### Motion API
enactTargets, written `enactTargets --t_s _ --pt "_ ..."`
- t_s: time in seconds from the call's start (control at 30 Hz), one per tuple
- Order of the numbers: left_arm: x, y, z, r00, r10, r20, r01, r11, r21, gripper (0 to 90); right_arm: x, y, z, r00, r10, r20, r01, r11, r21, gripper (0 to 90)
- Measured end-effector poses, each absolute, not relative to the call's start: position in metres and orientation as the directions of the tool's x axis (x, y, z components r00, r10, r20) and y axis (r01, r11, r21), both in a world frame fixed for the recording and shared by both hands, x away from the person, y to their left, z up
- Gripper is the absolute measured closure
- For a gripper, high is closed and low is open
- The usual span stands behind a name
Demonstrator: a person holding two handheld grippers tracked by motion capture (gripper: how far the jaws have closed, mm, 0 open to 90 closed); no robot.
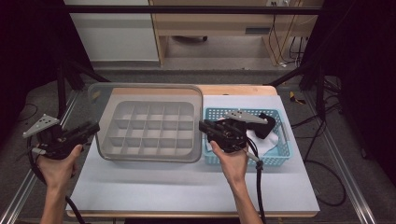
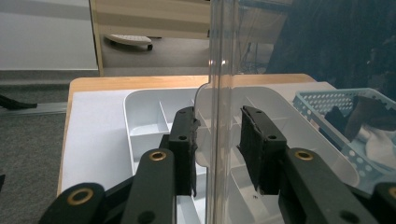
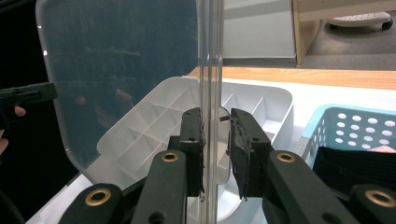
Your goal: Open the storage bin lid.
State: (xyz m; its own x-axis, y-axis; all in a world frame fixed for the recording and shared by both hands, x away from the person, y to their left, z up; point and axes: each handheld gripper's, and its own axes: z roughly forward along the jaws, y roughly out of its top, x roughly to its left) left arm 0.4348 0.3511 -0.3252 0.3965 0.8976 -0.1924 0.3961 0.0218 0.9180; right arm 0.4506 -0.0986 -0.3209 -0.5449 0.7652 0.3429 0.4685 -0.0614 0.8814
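Two grippers, left gripper point(image 1: 91, 128) and right gripper point(image 1: 205, 126), straddle the clear lid point(image 1: 149, 95) unclenched, lid upright over the divided tray point(image 1: 147, 128) mid-bench; closing or removal remains undone.

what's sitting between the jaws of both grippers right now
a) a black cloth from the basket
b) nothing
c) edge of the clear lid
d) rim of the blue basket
c: in both gripper views the clear lid stands upright over the grey divided tray, its edge running between the jaws of the left gripper and the right gripper.
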Motion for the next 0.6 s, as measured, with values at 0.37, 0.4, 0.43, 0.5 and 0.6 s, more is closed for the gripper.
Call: enactTargets --t_s 0.37,0.4,0.43,0.5,0.6 --pt "0.407 0.349 -0.327 0.4 0.898 -0.183 0.395 0.011 0.919 65.7 0.424 -0.103 -0.324 -0.571 0.751 0.332 0.458 -0.045 0.888 75.9" --pt "0.406 0.349 -0.328 0.4 0.898 -0.182 0.397 0.009 0.918 65.7 0.424 -0.103 -0.324 -0.571 0.751 0.332 0.458 -0.045 0.888 75.9" --pt "0.402 0.35 -0.331 0.396 0.9 -0.185 0.405 0.01 0.914 65.6 0.421 -0.102 -0.326 -0.573 0.75 0.331 0.461 -0.04 0.887 75.9" --pt "0.398 0.35 -0.334 0.394 0.9 -0.187 0.412 0.009 0.911 65.6 0.418 -0.102 -0.328 -0.575 0.749 0.33 0.463 -0.035 0.886 75.9" --pt "0.393 0.351 -0.336 0.394 0.9 -0.188 0.414 0.009 0.91 65.6 0.412 -0.102 -0.332 -0.579 0.745 0.331 0.468 -0.028 0.883 76.0"
